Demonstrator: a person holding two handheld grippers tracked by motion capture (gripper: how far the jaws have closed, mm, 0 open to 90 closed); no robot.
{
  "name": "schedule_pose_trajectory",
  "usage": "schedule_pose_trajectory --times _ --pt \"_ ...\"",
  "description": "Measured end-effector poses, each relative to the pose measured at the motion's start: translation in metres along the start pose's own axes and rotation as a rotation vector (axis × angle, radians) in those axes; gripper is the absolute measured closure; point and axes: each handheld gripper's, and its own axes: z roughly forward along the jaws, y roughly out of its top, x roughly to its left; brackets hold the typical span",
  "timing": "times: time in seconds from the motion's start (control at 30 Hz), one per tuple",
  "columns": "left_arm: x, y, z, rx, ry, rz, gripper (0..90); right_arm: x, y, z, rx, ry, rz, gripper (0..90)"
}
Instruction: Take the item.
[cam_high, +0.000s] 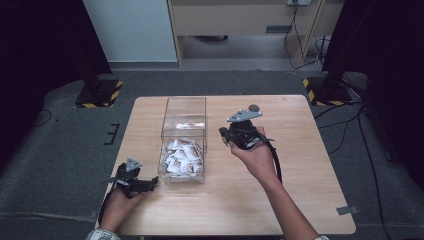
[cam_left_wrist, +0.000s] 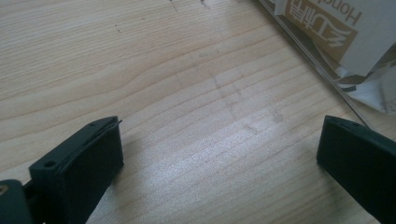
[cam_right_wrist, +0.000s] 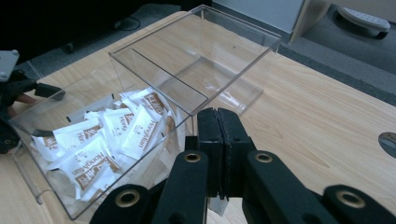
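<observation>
Light wooden tabletop (cam_high: 300, 150): clear two-compartment acrylic box (cam_right_wrist: 196, 70), white-brown sachets (cam_right_wrist: 107, 135) in its nearer compartment; your left tool (cam_left_wrist: 219, 154) gapes, your right tool (cam_right_wrist: 218, 140) pinches a sachet corner.

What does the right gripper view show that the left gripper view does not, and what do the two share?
Right gripper view: the right gripper with its jaws shut, and the whole clear box, whose far compartment is empty while the near one holds a heap of sachets.
Left gripper view: the left gripper with its jaws wide apart, low over bare wood, and the print on one sachet close up.
Both: the wooden table, the box and sachets inside it.
</observation>
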Motion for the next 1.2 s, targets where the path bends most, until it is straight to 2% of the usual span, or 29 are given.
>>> schedule_pose_trajectory --times 0.43,0.57,0.8,1.2 --pt "0.000 0.000 0.000 -0.001 0.000 -0.001 0.0 -0.016 -0.011 0.001 0.009 -0.026 0.018 89.0" --pt "0.000 0.000 0.000 -0.001 0.000 -0.001 0.0 -0.025 -0.019 0.002 0.013 -0.045 0.037 89.0" --pt "0.000 0.000 0.000 0.000 0.000 0.000 0.0 -0.039 -0.027 0.007 0.031 -0.072 0.040 88.9" --pt "0.000 0.000 0.000 0.000 0.000 0.000 0.0 -0.067 -0.052 0.016 0.067 -0.129 0.101 88.8"
